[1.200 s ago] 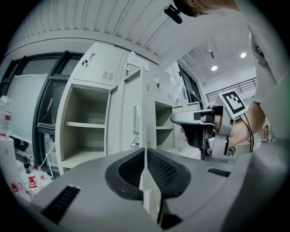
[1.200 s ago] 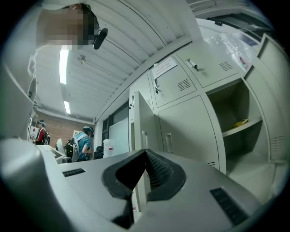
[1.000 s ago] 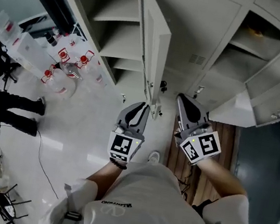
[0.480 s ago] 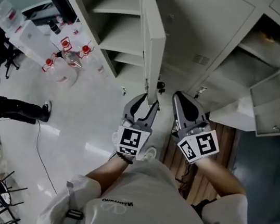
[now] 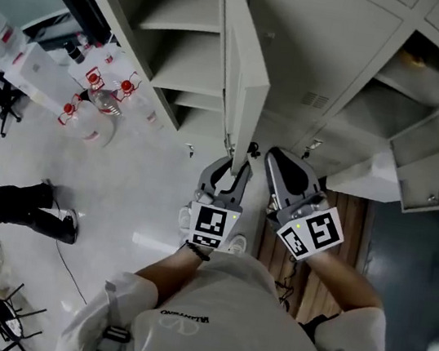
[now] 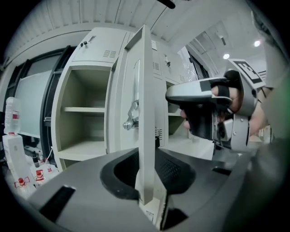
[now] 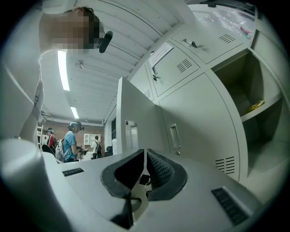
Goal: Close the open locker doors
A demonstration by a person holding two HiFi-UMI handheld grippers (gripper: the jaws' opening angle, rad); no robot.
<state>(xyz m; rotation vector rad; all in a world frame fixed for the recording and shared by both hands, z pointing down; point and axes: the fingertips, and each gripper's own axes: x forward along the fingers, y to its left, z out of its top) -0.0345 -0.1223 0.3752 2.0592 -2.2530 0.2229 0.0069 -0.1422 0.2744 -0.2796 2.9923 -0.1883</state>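
A pale grey locker door [image 5: 243,75] stands open, edge-on toward me, with its empty shelved compartment [image 5: 169,47] to its left. My left gripper [image 5: 233,166] straddles the door's lower free edge. In the left gripper view the door edge [image 6: 146,113] runs between the pads, the jaws are closing, and both pads touch it. My right gripper [image 5: 278,159] hovers just right of the door, in front of a closed locker [image 7: 190,118]. Its jaws are opening, a thin slit apart, with nothing between them. A second locker [image 5: 419,86] at the right is open, its door [image 5: 435,168] swung out.
Clear bottles with red labels [image 5: 91,97] lie on the white floor at the left. A person's legs [image 5: 28,210] are further left. A wooden board [image 5: 347,232] lies below the right lockers. A yellow thing [image 7: 256,105] sits on the right locker's shelf. People [image 7: 70,140] stand far back.
My left gripper has moved right from beside the door onto its edge, opening wide and then closing round it. The right gripper has barely shifted.
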